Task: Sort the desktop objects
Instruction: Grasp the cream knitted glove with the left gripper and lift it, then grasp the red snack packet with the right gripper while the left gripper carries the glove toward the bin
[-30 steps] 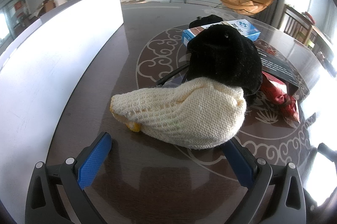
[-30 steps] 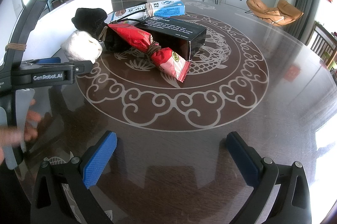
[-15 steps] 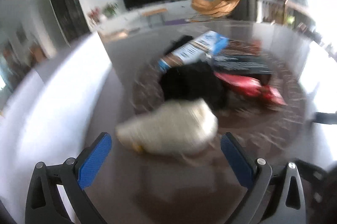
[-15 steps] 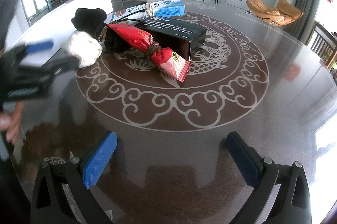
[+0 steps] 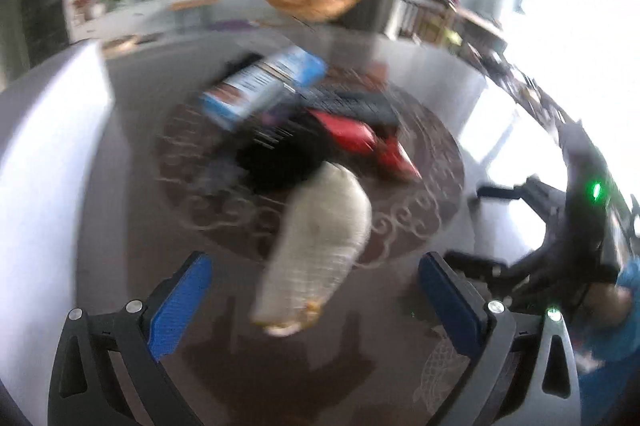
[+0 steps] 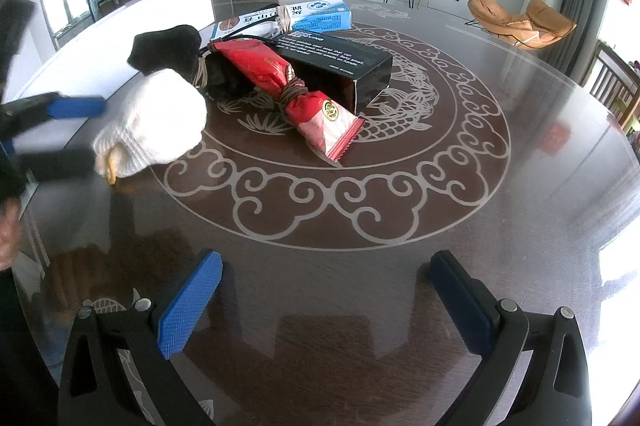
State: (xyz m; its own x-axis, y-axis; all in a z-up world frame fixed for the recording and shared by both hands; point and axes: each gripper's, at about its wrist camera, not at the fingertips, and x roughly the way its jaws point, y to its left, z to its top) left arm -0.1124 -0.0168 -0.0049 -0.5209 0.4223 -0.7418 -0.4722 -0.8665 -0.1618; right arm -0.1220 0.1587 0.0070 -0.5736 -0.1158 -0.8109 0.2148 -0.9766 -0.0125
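A cream knitted glove [image 5: 320, 246] [image 6: 156, 123] lies on the dark round table, its cuff end toward my left gripper [image 5: 316, 302]. That gripper is open, its blue pads either side of the cuff end, apart from it; it also shows in the right wrist view [image 6: 80, 133]. Behind the glove lie a black fuzzy item [image 6: 168, 47], a red snack packet [image 6: 288, 89], a black box [image 6: 340, 61] and a blue-white box [image 6: 304, 15]. My right gripper [image 6: 320, 302] is open and empty above bare table near the front. The left wrist view is motion-blurred.
A white board [image 6: 120, 37] stands along the table's left side. The table's patterned top [image 6: 360, 193] stretches between my right gripper and the pile. An orange chair [image 6: 520, 21] and a TV unit stand beyond the table.
My left gripper has swung round from the glove's side to its cuff end and stays open. The right gripper has not moved.
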